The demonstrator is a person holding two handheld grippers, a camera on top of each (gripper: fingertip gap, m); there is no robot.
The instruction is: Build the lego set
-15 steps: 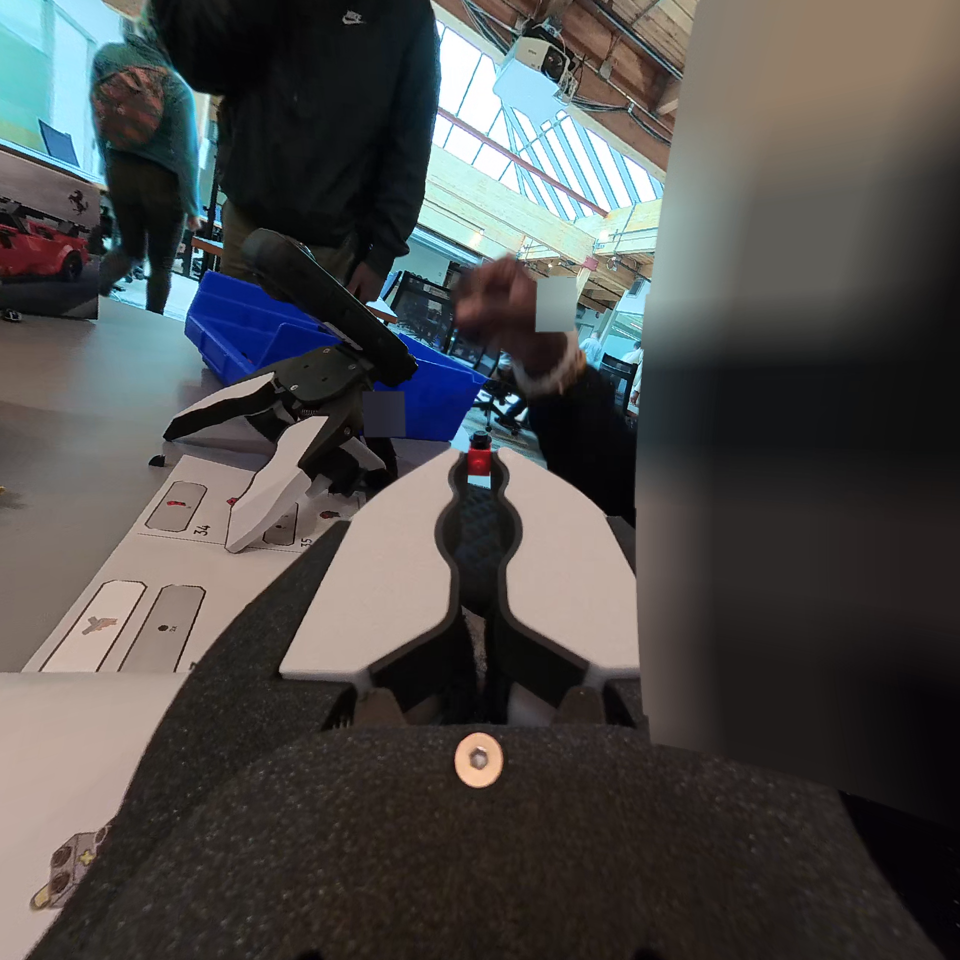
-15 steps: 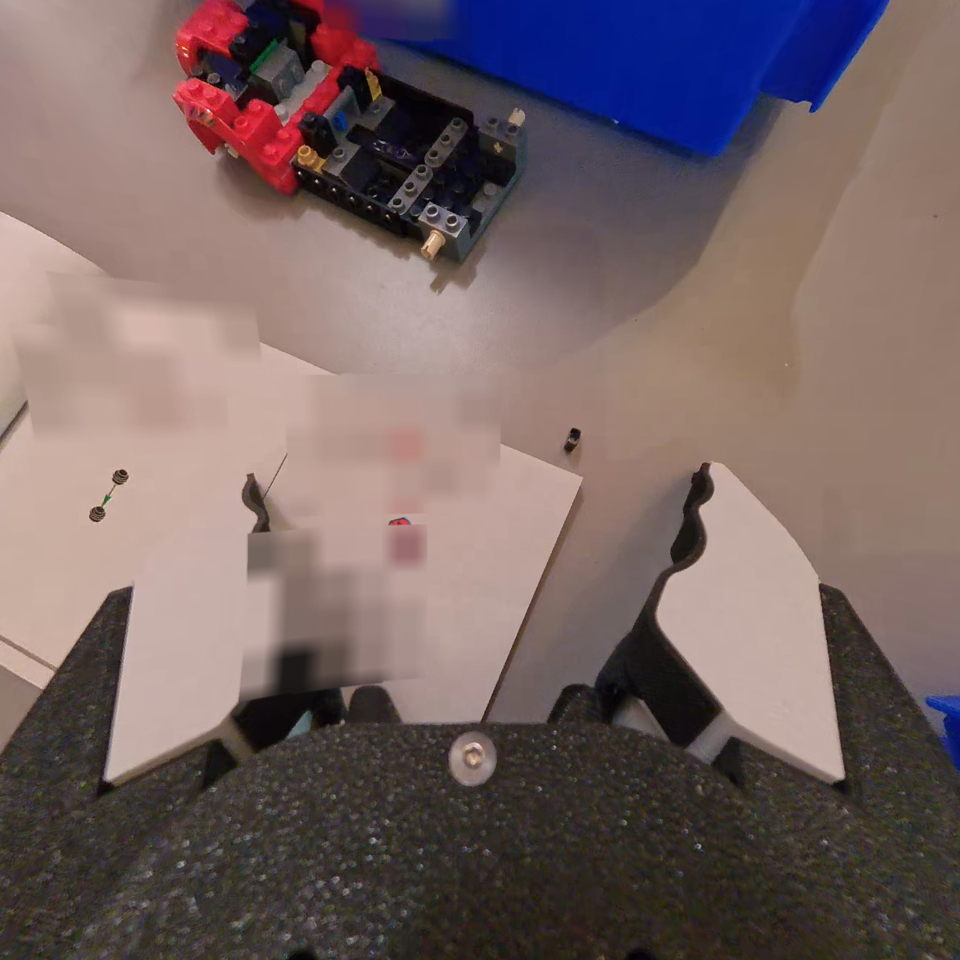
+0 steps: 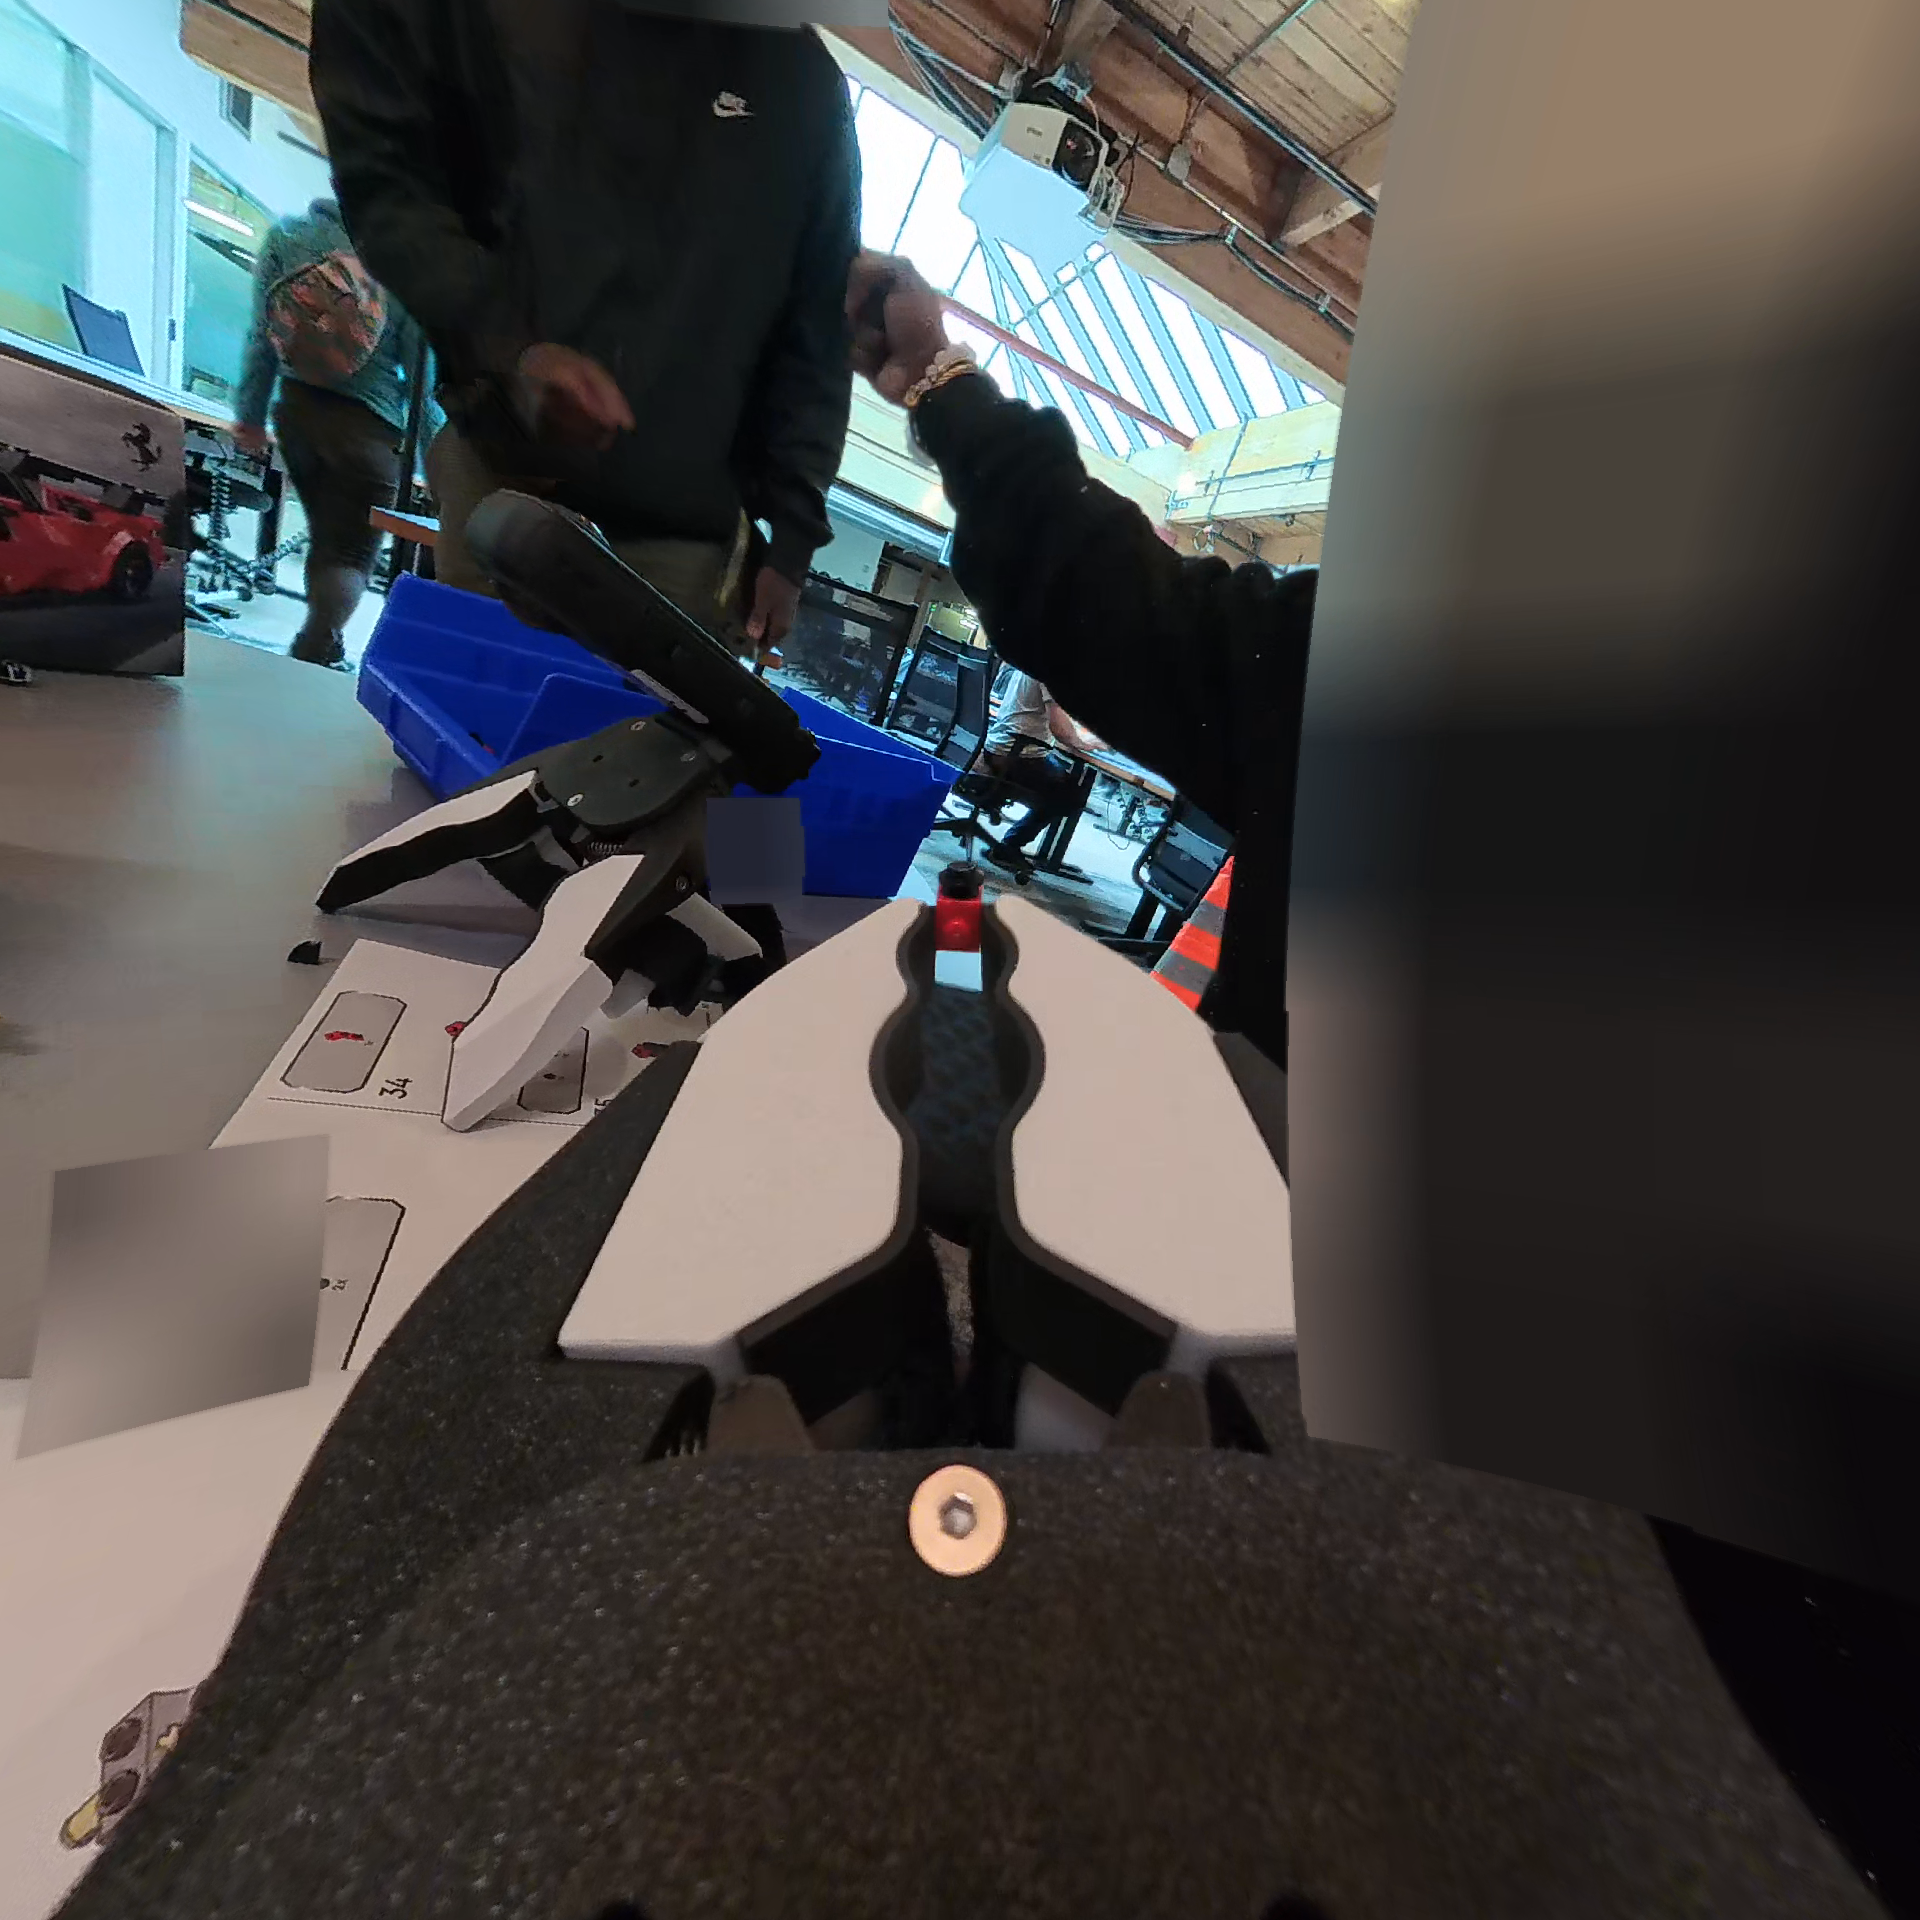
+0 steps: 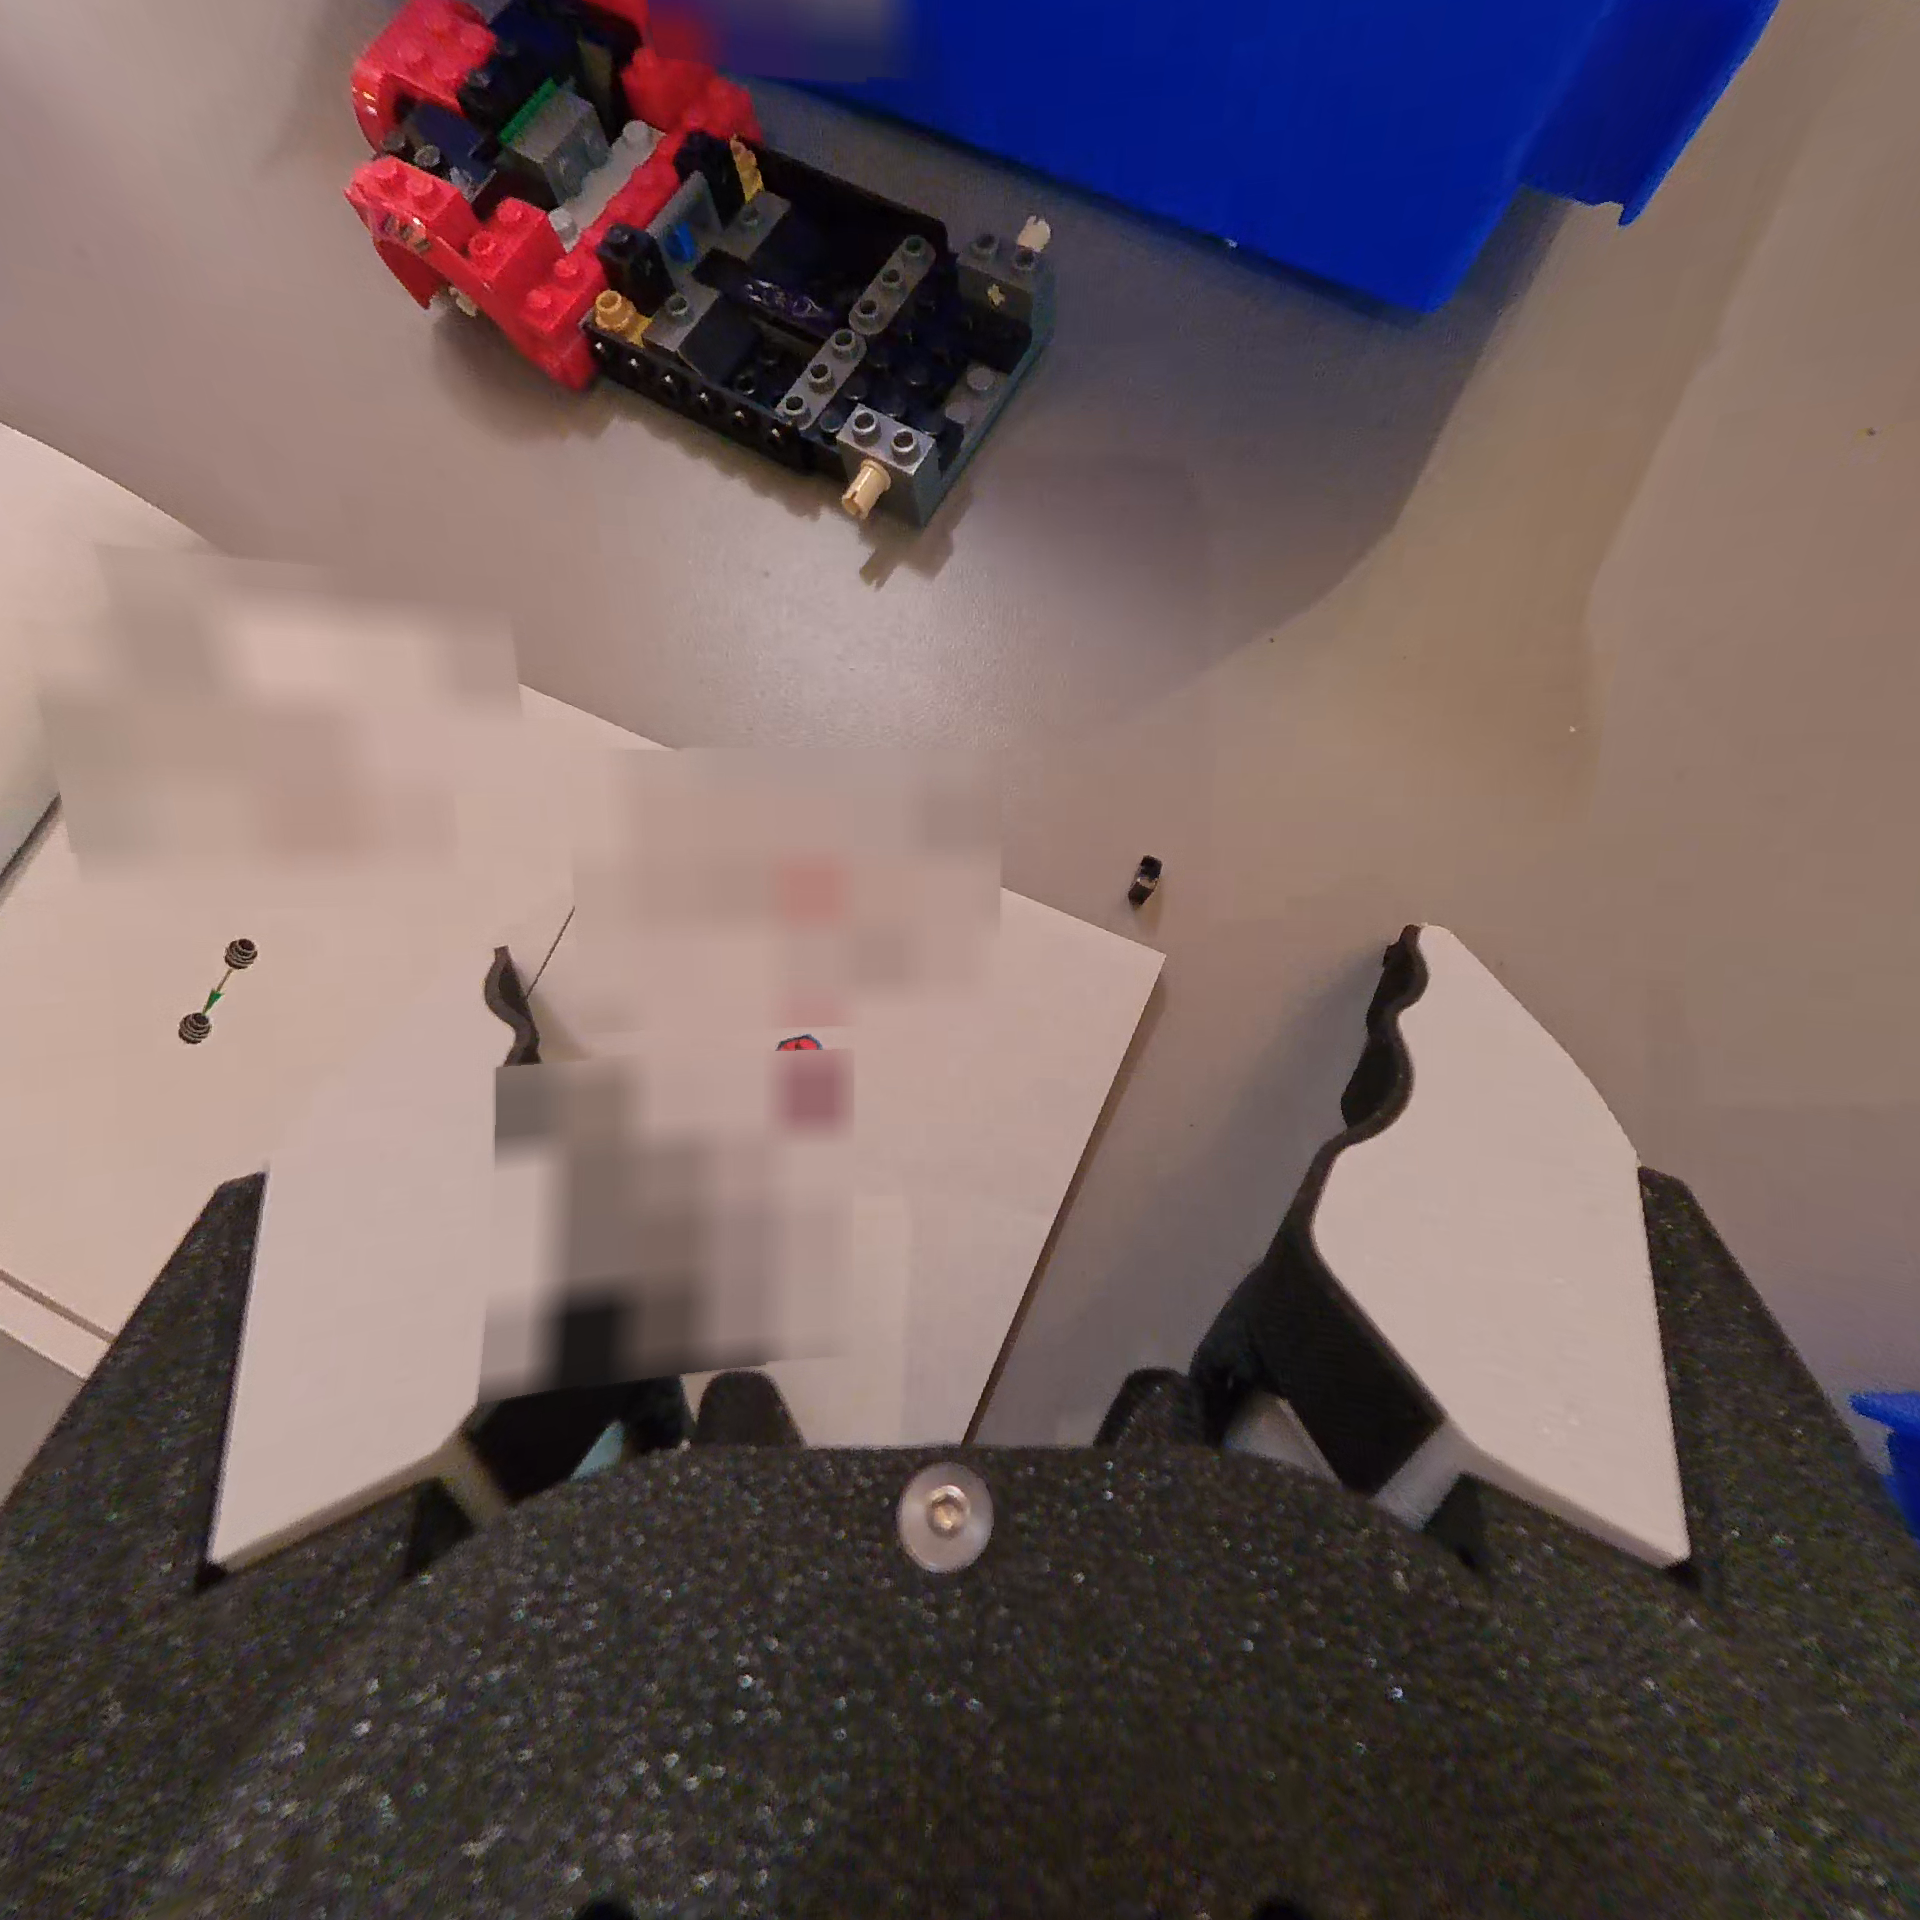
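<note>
My left gripper is shut on a small red lego piece with a black stud on top, held above the table. My right gripper is open and empty over the instruction sheet; it also shows in the left wrist view, tips on the sheet. A half-built red and black lego car lies on the grey table beyond the right gripper. A tiny black lego piece lies on the table between its fingertips, close to the right finger.
A blue bin stands behind the car; it also shows in the left wrist view. People stand at the table's far side. The set's box stands at far left. A blurred patch covers the right of the left wrist view.
The left gripper has tilted slightly, still holding the red piece. The right gripper has barely moved. A person's raised hand in the background moved up and left.
</note>
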